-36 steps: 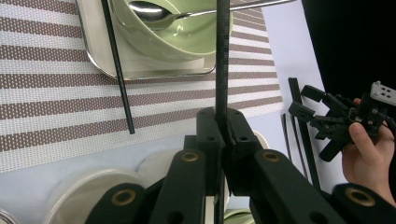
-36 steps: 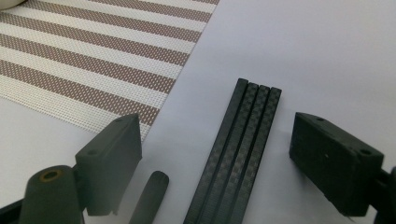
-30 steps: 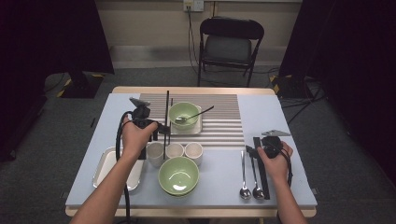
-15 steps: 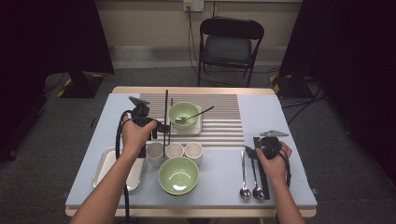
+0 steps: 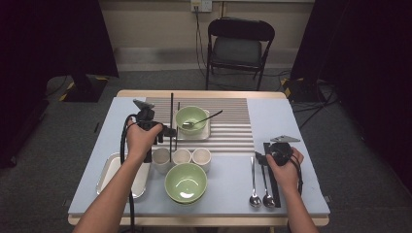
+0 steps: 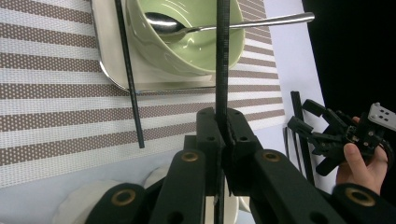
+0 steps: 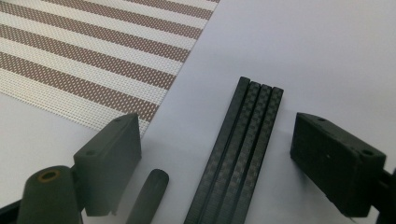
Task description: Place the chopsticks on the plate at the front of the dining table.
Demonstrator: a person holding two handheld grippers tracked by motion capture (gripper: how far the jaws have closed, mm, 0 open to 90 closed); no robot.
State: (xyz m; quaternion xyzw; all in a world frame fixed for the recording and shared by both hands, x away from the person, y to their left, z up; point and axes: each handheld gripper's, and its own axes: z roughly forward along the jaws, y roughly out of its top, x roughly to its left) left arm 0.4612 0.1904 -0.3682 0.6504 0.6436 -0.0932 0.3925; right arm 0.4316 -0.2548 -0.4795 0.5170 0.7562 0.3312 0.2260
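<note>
**Carbon-weave chopstick held above the striped mat, its mate already laid down**

Blue-grey cloth covers the table [image 5: 291, 121], and on it lies a brown-and-white striped woven placemat [image 5: 233, 126]. On the mat a pale square plate [image 5: 204, 133] carries a light green ceramic bowl [image 5: 190, 118] with a steel spoon [image 5: 206, 118] resting in it. The work in hand looks like laying a place setting: the left gripper [image 6: 223, 135] is clamped on one long black chopstick [image 6: 222, 56], held just left of the bowl in the high view, while a second thin black chopstick [image 6: 130, 74] already lies on the mat beside the plate's edge. The next move, by judgement, calls for lowering the held stick parallel to and just beside the lying one, then letting go without nudging the plate.

The right gripper [image 7: 215, 158] hovers with its jaws spread wide on either side of a bundle of four more black chopsticks [image 7: 243, 149] on the cloth, the pads not touching them. Two steel spoons [image 5: 260, 184] lie near that hand.

From the high view the two sticks by the bowl almost merge. Whether the held stick's far tip touches the mat cannot be told. A dark rounded rod [image 7: 147, 196] in the right gripper view is cut off by the frame and hard to identify. The left forearm hides part of the metal tray [image 5: 109, 172].
</note>
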